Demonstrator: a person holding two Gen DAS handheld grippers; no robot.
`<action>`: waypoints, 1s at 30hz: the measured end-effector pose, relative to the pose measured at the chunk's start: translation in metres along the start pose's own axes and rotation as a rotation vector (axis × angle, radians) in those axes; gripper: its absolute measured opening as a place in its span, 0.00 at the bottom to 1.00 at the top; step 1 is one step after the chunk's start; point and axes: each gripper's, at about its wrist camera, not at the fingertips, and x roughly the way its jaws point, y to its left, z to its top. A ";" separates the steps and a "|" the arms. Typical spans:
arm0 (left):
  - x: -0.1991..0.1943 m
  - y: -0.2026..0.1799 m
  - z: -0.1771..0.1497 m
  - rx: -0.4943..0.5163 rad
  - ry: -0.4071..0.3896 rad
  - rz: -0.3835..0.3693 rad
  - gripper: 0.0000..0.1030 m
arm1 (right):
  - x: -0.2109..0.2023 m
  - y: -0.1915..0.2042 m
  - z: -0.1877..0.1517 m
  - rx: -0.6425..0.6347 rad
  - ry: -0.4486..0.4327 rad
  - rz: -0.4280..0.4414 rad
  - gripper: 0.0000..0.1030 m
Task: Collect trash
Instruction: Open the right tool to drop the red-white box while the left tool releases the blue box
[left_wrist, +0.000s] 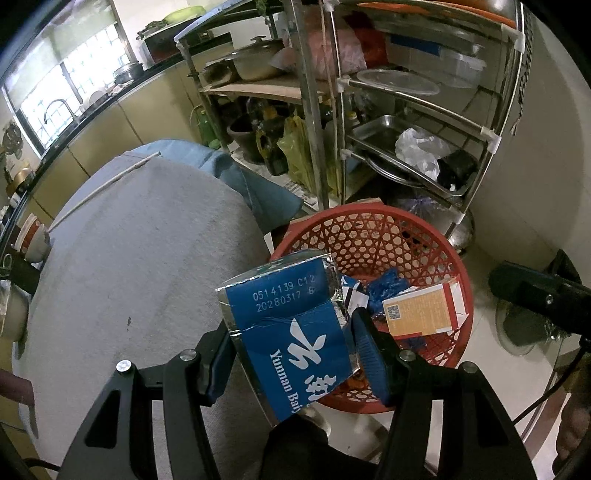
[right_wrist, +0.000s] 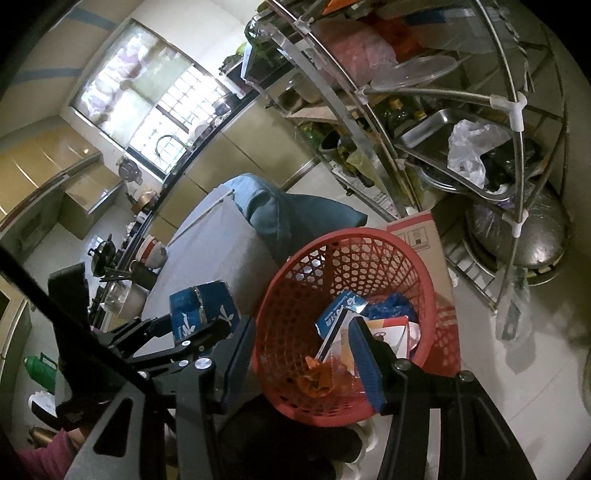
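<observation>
My left gripper (left_wrist: 291, 354) is shut on a crumpled blue box (left_wrist: 291, 332) with white lettering and holds it in the air at the near left rim of a red mesh basket (left_wrist: 380, 229). The basket holds an orange and white box (left_wrist: 421, 310), blue wrappers and other trash. In the right wrist view the same blue box (right_wrist: 203, 310) sits in the left gripper (right_wrist: 207, 328), left of the basket (right_wrist: 295, 295). My right gripper (right_wrist: 301, 358) is open and empty, above the basket's near side.
A grey cloth-covered table (left_wrist: 129, 266) lies to the left of the basket. A metal shelf rack (left_wrist: 406, 110) with pots, trays and bags stands behind it. A cardboard box (right_wrist: 421, 232) sits behind the basket. Tiled floor (left_wrist: 517, 236) is to the right.
</observation>
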 end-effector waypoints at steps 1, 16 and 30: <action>0.001 -0.001 0.000 0.001 0.002 -0.002 0.60 | 0.000 -0.001 0.001 0.003 -0.005 0.000 0.55; -0.001 -0.011 0.002 0.030 -0.006 -0.062 0.62 | -0.006 -0.007 0.005 0.026 -0.026 -0.019 0.55; -0.008 -0.001 -0.002 0.009 0.002 -0.057 0.64 | 0.001 0.000 0.005 0.033 -0.002 -0.050 0.55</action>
